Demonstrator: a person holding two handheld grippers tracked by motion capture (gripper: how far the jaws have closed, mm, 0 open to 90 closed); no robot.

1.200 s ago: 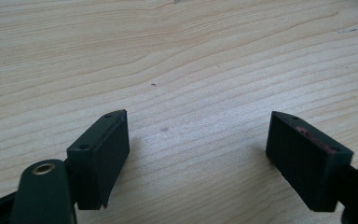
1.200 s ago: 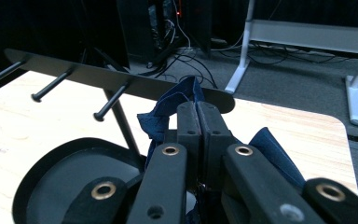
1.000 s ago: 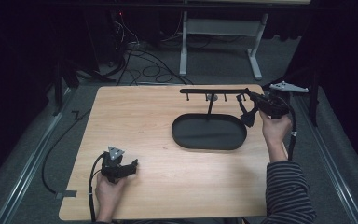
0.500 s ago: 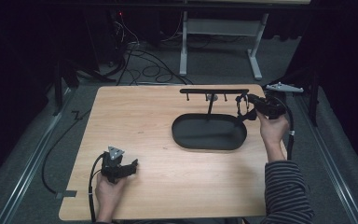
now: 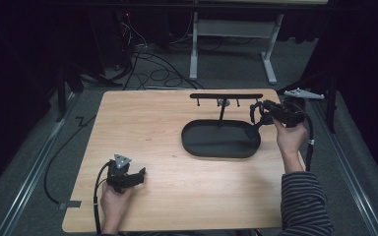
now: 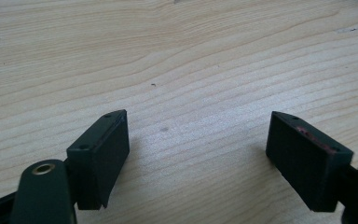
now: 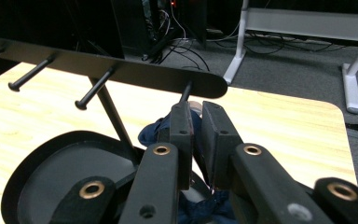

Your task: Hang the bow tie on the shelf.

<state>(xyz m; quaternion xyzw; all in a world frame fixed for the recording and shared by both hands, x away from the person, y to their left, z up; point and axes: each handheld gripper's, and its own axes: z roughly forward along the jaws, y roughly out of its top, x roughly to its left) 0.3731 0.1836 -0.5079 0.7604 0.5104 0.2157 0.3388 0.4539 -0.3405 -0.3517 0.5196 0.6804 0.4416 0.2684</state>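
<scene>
A blue cloth (image 7: 154, 132) is being pinched between the right gripper's (image 7: 193, 122) jaws, which have just been easing apart, under the rack's (image 7: 121, 70) end peg; the left gripper (image 6: 198, 140) is being rested wide open and empty on the table (image 6: 191, 56).

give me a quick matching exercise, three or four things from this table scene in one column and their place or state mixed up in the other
Things:
1. left gripper
2. right gripper
3. black tray
4. rack with pegs

States or places:
A. stands on a post above the tray
B. jaws wide apart over bare wood
C. jaws close together, dark blue cloth between them
D. lies flat on the table

Pairs: 1-B, 2-C, 3-D, 4-A
</scene>
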